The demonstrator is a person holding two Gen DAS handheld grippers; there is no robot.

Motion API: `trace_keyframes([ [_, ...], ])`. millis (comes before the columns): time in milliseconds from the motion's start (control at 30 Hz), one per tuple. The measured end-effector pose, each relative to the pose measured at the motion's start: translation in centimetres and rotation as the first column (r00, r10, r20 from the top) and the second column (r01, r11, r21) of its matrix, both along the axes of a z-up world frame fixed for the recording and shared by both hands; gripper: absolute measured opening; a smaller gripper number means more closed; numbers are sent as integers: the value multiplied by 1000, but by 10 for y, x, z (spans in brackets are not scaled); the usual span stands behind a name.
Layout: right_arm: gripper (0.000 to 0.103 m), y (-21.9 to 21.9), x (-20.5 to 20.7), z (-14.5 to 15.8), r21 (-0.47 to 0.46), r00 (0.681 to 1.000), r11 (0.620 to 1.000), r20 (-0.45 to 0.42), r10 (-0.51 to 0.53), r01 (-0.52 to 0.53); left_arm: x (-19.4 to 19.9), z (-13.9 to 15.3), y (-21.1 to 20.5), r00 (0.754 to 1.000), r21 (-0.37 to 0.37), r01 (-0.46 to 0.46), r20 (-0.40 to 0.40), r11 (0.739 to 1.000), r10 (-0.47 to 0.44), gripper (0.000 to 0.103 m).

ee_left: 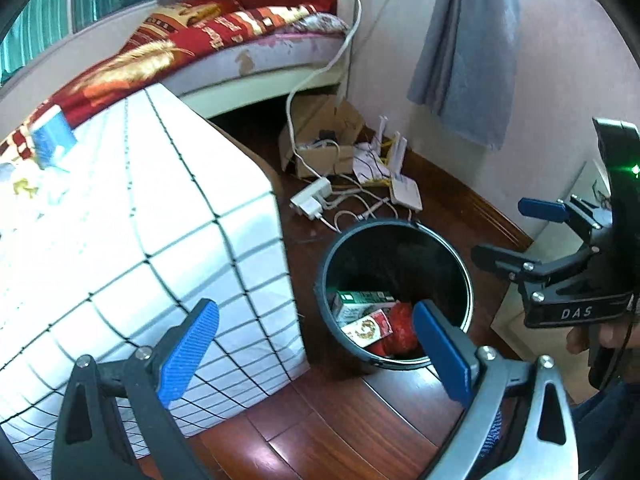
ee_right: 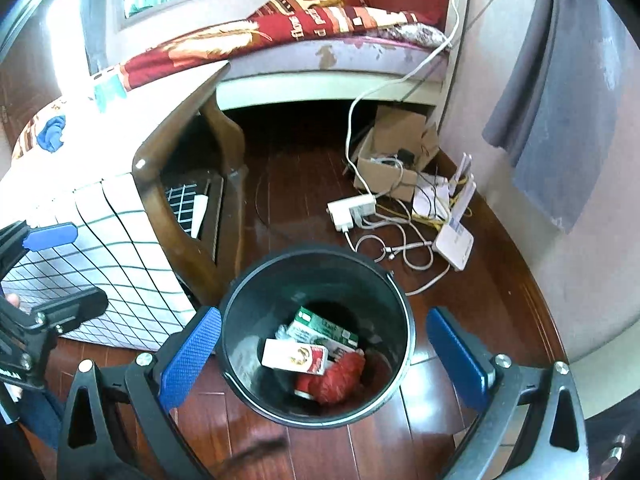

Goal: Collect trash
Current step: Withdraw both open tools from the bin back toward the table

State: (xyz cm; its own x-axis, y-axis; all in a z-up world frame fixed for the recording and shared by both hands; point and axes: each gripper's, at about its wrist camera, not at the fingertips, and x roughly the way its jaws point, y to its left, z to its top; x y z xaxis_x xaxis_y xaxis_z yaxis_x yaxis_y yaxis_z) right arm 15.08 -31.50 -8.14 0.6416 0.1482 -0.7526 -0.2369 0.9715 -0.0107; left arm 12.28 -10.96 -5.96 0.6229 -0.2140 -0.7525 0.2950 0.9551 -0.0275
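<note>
A black bin (ee_left: pixel 400 225) stands on the wooden floor beside a table draped in a white checked cloth (ee_left: pixel 160 240). Inside lie a green carton (ee_left: pixel 362 299), a red-and-white carton (ee_left: pixel 368 328) and a crumpled red wrapper (ee_left: pixel 402 332). My left gripper (ee_left: pixel 316 354) hangs open and empty above the bin's near left rim. My right gripper (ee_left: pixel 516 232) is open to the bin's right. In the right wrist view, the right gripper (ee_right: pixel 324 356) is open and empty over the bin (ee_right: pixel 316 251), with the same cartons (ee_right: pixel 294 356) inside. The left gripper (ee_right: pixel 64 270) is open at the left.
On the table lie a blue-and-white box (ee_left: pixel 52 136) and a crumpled blue scrap (ee_right: pixel 52 132). Behind the bin, a power strip (ee_right: pixel 352 208), router (ee_right: pixel 454 242), loose cables and a cardboard box (ee_right: pixel 388 160) clutter the floor. A bed (ee_right: pixel 320 52) is behind; a grey towel (ee_left: pixel 468 52) hangs on the wall.
</note>
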Motion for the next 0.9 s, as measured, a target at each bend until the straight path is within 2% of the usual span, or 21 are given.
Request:
trace_keyframes([
  [267, 103, 27, 0, 23, 20, 998, 998, 50, 50, -51, -5, 17, 25, 998, 8, -49, 47, 999, 49, 98],
  [467, 103, 55, 1, 39, 42, 990, 993, 95, 108, -112, -2, 26, 65, 989, 27, -124, 80, 992, 121, 98],
  [667, 103, 97, 9, 56, 75, 975, 979, 135, 177, -188, -1, 35, 121, 966, 17, -235, 111, 972, 232, 98],
  [800, 103, 136, 19, 62, 94, 961, 963, 134, 241, -254, -3, 40, 165, 941, 20, -319, 128, 948, 314, 99],
  [900, 103, 171, 24, 69, 75, 950, 954, 142, 278, -291, -4, 42, 195, 919, 16, -375, 132, 927, 370, 98],
])
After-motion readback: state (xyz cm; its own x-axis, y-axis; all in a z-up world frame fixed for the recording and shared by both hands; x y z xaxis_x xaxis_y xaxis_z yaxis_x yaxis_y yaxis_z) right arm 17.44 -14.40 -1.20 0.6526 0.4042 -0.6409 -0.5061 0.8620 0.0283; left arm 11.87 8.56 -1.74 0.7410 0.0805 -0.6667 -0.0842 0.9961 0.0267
